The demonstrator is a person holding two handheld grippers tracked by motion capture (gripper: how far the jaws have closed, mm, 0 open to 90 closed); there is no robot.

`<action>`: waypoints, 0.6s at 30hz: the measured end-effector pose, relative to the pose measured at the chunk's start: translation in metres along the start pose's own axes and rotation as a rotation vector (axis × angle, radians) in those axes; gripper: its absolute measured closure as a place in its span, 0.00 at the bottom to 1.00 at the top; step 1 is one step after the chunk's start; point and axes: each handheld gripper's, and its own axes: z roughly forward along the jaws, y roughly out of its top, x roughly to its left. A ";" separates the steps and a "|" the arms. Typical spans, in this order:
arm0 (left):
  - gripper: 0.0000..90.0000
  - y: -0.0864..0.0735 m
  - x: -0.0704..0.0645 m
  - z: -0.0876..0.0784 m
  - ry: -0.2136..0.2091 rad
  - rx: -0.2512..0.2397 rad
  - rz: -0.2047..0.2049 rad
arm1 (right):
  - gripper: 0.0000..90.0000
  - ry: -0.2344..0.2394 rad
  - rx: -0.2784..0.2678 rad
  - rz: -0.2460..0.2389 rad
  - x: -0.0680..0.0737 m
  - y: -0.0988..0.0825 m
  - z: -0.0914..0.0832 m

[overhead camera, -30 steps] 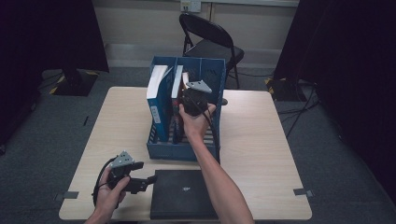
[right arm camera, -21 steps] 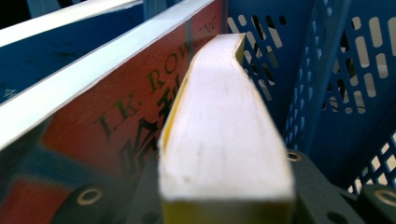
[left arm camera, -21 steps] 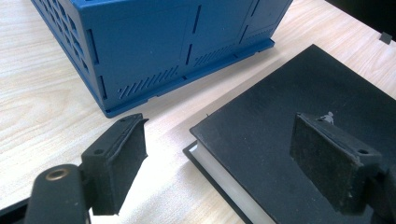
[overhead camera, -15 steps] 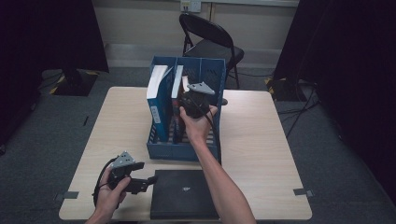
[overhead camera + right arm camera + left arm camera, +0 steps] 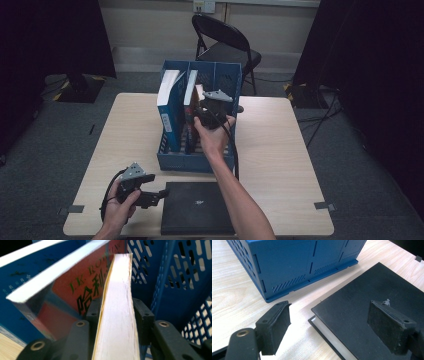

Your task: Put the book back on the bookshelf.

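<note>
In the middle of the high view our right tool (image 5: 207,116) straddles a book (image 5: 117,312) standing in the blue rack (image 5: 197,162); its jaws have just been opening, so the pads no longer seem to squeeze, as if the book were now seated. At lower left our left tool (image 5: 159,195) waits spread beside the black book (image 5: 197,215). Pale wood tabletop (image 5: 280,150), grey carpet, folding chair (image 5: 225,47).
</note>
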 end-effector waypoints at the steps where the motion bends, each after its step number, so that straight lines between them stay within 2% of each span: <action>1: 0.20 0.000 -0.001 0.000 -0.001 0.000 -0.001 | 0.76 -0.010 0.002 -0.009 0.001 0.000 0.000; 5: 0.20 0.000 -0.001 0.001 0.000 0.004 0.000 | 0.83 -0.051 0.014 -0.026 0.004 -0.001 -0.002; 11: 0.20 0.000 0.000 0.001 -0.001 0.004 -0.004 | 0.84 -0.082 0.008 0.001 0.003 0.002 -0.001; 16: 0.20 0.000 0.001 0.001 -0.001 0.005 -0.003 | 0.84 -0.098 -0.018 0.031 0.002 0.005 0.006; 18: 0.20 0.000 0.000 0.000 0.001 0.002 -0.001 | 0.84 -0.113 -0.059 0.031 0.002 0.004 0.009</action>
